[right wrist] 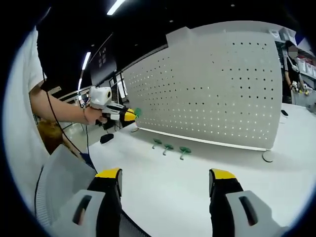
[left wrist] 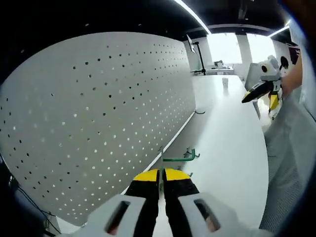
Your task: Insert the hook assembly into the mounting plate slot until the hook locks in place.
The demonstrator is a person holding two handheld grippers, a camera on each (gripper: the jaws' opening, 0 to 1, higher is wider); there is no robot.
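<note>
Green hook pinched in the left tool beside the pegboard

In the left gripper view its jaws are pressed together on a hook, held just above the white table near the board's lower edge. The right tool is spread wide and holds nothing. In its view three more hooks lie on the table before the board

Bright ceiling strip lights and window glare; strong fisheye bending at edges, mild overall softness.
</note>
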